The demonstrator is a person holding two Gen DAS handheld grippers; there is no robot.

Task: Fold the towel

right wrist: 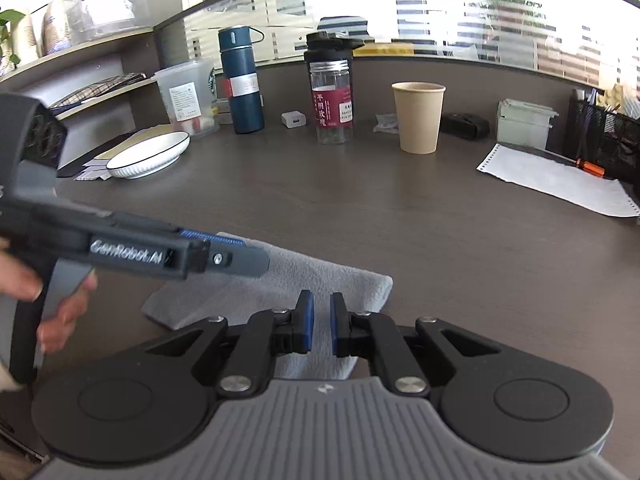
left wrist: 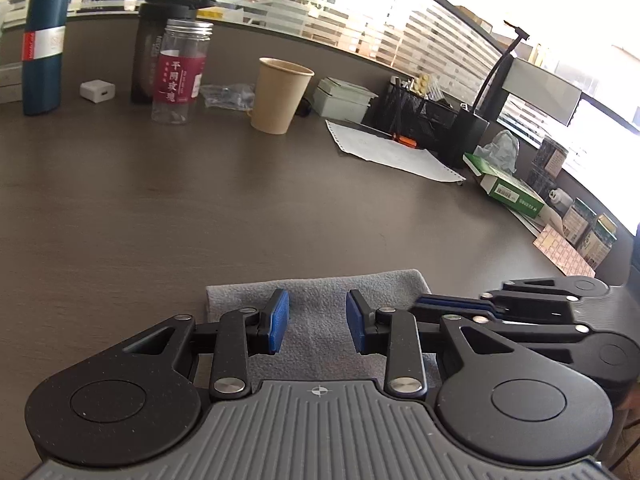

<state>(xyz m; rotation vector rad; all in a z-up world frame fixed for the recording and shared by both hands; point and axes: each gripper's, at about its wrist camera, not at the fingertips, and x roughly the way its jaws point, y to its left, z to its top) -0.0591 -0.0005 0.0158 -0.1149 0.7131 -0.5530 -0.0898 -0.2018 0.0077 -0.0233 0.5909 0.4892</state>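
Two hand-held grippers: both are mine, one in each hand, low over a grey towel on a dark wood-grain counter.
Towel: grey, folded into a thick rectangle, lying flat at lower centre of the left wrist view; in the right wrist view it runs from centre left toward lower centre.
Left hand-held gripper: blue pads spread well apart, nothing between them, the towel right beneath; in the right wrist view it reaches in from the left edge above the towel's far left end.
Right hand-held gripper: blue pads nearly parallel with a narrow gap, not clamped on anything, over the towel's near edge; in the left wrist view it lies at lower right, beside the towel's right end.
My left hand: fingers at the left edge of the right wrist view, wrapped on the handle.
Paper cup: tan, upright, upper centre, well apart from the towel.
Clear jar: red label, left of the cup.
Blue flask: upright, further left.
White plate: at left.
Paper sheet: white at right.
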